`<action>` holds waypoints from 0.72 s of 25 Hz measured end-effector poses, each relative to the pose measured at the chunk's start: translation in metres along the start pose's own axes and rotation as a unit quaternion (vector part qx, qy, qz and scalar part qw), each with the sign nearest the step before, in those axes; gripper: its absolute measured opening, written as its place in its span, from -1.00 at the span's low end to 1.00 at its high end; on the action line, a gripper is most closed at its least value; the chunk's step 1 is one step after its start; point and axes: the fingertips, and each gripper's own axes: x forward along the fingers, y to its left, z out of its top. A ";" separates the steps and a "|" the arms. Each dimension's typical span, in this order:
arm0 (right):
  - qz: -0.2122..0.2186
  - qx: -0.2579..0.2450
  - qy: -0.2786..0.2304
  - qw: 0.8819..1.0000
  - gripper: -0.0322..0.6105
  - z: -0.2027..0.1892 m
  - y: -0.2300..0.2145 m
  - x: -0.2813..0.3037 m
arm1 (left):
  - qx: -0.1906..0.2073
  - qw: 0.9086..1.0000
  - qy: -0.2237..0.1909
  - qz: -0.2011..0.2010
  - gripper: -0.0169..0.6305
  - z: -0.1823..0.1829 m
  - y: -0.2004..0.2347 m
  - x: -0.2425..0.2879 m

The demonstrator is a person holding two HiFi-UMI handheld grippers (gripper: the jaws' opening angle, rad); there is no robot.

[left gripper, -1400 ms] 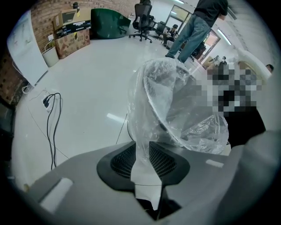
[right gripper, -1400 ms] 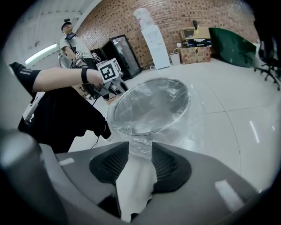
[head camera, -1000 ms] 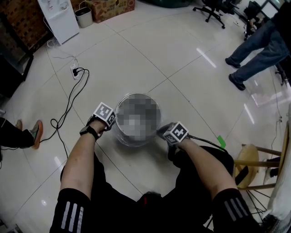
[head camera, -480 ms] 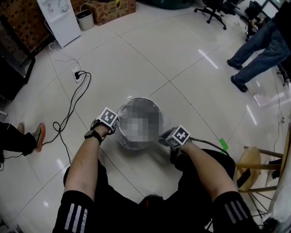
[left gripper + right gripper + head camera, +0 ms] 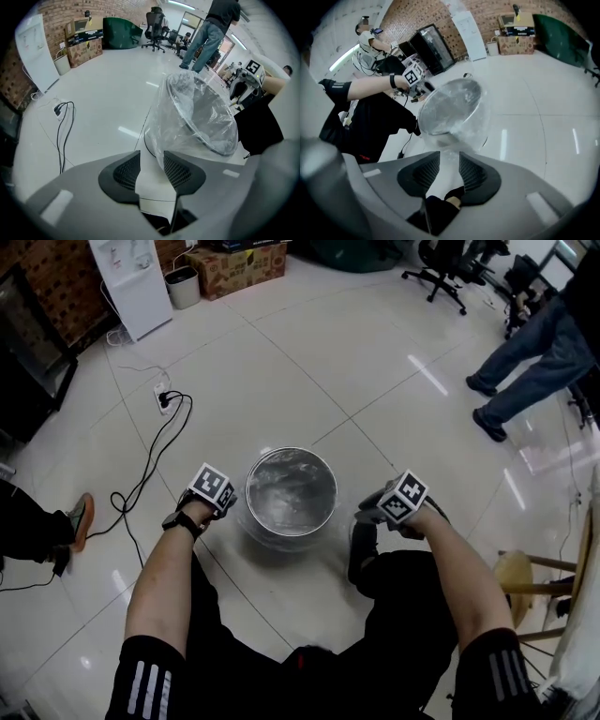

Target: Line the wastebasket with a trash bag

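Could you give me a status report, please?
Left gripper, right gripper: jaws just opened, nothing clamped. Clear plastic trash bag lines round metal wastebasket, folded over its rim. Nothing blocking.

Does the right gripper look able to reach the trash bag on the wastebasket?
Likely yes: the right gripper, its jaws just opened and empty, hangs beside the wastebasket with only floor between it and the trash bag.

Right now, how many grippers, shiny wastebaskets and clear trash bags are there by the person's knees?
Grippers: 2, left gripper and right gripper, both with jaws just opening, bag film just inside each gap, unpinched
Shiny wastebasket: 1
Clear trash bag: 1
Total: 4
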 end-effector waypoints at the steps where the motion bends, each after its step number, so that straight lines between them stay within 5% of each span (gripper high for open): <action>1: -0.013 -0.002 -0.022 1.000 -0.47 0.015 -0.008 -0.011 | 0.000 1.000 -0.005 0.004 -0.49 0.001 0.002 -0.004; 8: -0.075 -0.014 -0.155 0.985 -0.47 0.132 -0.045 -0.040 | -0.011 0.999 -0.039 0.011 -0.48 0.010 0.011 -0.027; 18: -0.056 0.040 -0.187 0.980 -0.47 0.193 -0.094 0.006 | 0.003 0.999 -0.042 0.012 -0.49 0.012 0.008 -0.023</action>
